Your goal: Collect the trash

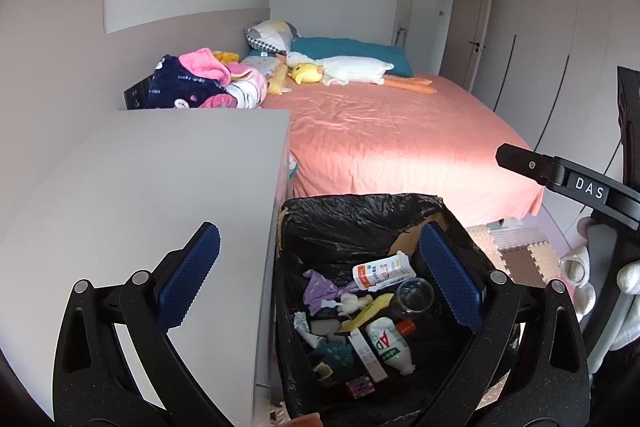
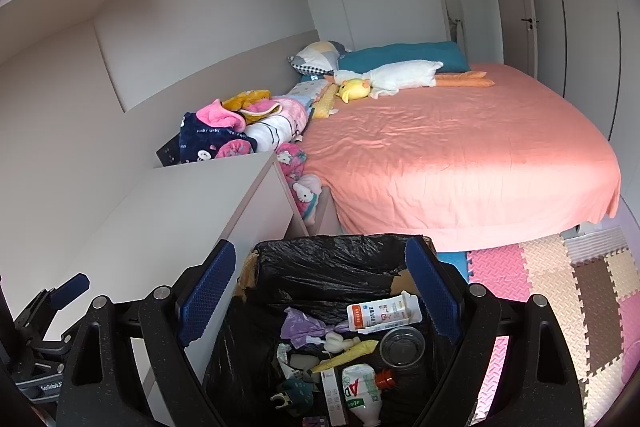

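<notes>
The trash (image 2: 360,359) lies in the black-lined bin (image 2: 320,259) beside the gray worktop (image 2: 168,219), small, light and crinkly, best pinched at a firm edge, and the left gripper (image 1: 320,267) and right gripper (image 2: 320,287) both hang wide open and empty.

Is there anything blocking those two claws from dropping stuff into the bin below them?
Nothing visible does. The bin sits open with no lid, its black bag folded over the rim. The left gripper and right gripper both hang open and empty right above it. A white cabinet stands beside the bin, not over it.
</notes>
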Action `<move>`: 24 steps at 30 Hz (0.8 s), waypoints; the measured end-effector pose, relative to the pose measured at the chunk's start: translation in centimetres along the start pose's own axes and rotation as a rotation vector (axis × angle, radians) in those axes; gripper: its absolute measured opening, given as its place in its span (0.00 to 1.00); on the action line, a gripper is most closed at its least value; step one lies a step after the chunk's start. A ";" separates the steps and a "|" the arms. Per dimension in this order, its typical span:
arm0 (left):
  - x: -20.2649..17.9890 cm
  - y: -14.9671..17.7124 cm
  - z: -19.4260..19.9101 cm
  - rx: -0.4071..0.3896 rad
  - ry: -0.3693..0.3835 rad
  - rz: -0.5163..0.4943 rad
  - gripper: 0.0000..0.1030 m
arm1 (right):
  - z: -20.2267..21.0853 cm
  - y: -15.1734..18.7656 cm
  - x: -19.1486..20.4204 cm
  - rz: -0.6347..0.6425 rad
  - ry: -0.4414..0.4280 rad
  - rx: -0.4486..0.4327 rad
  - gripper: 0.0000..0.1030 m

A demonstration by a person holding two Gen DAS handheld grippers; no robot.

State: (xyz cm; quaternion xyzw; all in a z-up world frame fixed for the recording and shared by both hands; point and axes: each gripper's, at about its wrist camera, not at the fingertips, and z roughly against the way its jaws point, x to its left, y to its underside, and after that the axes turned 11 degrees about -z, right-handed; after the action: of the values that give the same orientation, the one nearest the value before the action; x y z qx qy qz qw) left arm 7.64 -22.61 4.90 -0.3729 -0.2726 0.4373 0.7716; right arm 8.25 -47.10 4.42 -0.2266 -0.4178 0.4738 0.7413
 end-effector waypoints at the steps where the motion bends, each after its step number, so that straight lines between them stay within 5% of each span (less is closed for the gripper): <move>1: -0.2 0.0 0.0 0.004 -0.002 -0.012 0.94 | 0.1 0.0 0.0 0.003 0.003 -0.005 0.84; 24: 0.1 0.6 -1.2 0.071 0.036 0.029 0.94 | 1.3 1.2 0.6 0.025 0.016 -0.040 0.88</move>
State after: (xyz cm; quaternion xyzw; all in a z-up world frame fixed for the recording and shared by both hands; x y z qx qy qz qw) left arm 8.33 -22.72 3.76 -0.3570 -0.2375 0.4511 0.7827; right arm 6.70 -46.15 4.47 -0.2505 -0.4183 0.4728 0.7340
